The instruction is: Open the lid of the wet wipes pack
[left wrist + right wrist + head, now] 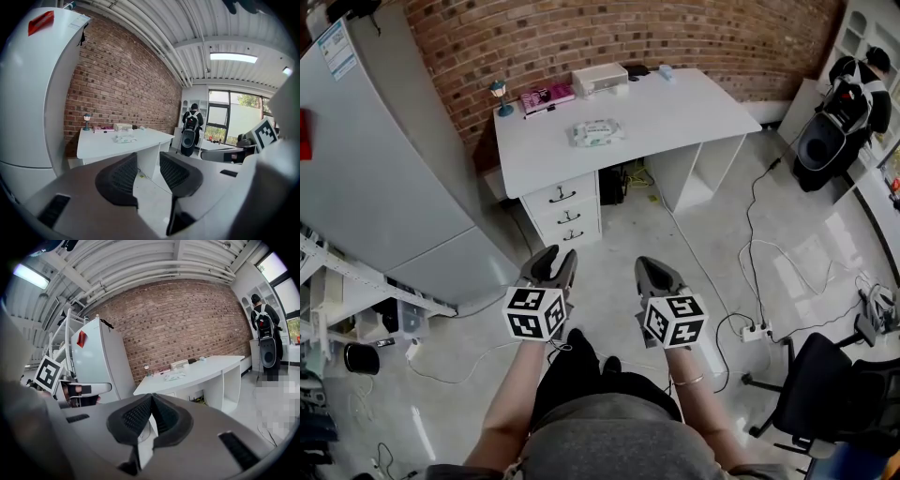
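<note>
Wet wipes pack (597, 132) lies flat near the middle of the white tabletop (694, 112). Its lid looks closed, though it is too small here to be sure. Both tools are well apart from it, held out over the floor (619, 234) in front of the drawers (565, 211). The left hand-held gripper (557, 259) has its jaws apart with nothing between them. The right hand-held gripper (651, 264) has its jaws together at the tips, empty. By my reading the task has not started: approaching, steadying the pack and lifting the lid all remain.
</note>
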